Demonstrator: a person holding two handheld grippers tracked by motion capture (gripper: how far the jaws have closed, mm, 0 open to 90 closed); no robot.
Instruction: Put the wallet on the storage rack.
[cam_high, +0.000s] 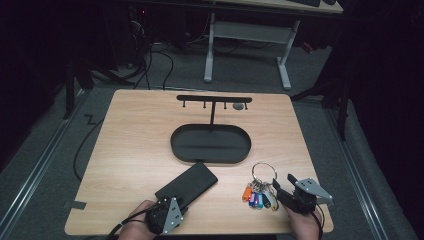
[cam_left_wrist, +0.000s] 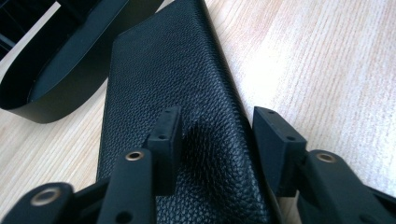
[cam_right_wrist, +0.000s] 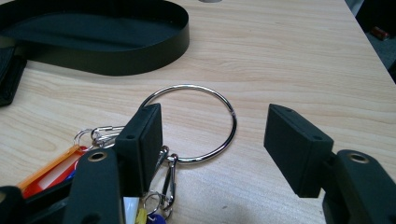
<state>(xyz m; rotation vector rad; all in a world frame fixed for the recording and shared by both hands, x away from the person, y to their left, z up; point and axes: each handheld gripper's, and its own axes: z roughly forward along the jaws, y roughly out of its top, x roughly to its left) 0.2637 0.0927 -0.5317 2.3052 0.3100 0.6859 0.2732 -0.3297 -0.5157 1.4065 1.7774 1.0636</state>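
Worktop (cam_high: 130, 140): pale wood, dim room.
Wallet (cam_high: 187, 184): near front edge, left of centre.
Left gripper (cam_left_wrist: 217, 140): jaws astride wallet, not pinching.
Key ring (cam_high: 262, 171): front right.
Right gripper (cam_right_wrist: 212, 140): jaws parted over ring, empty.

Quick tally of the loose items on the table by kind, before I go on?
Black leather wallet: 1
Key ring with coloured tags: 1
Black oval tray with hook stand: 1
Total: 3
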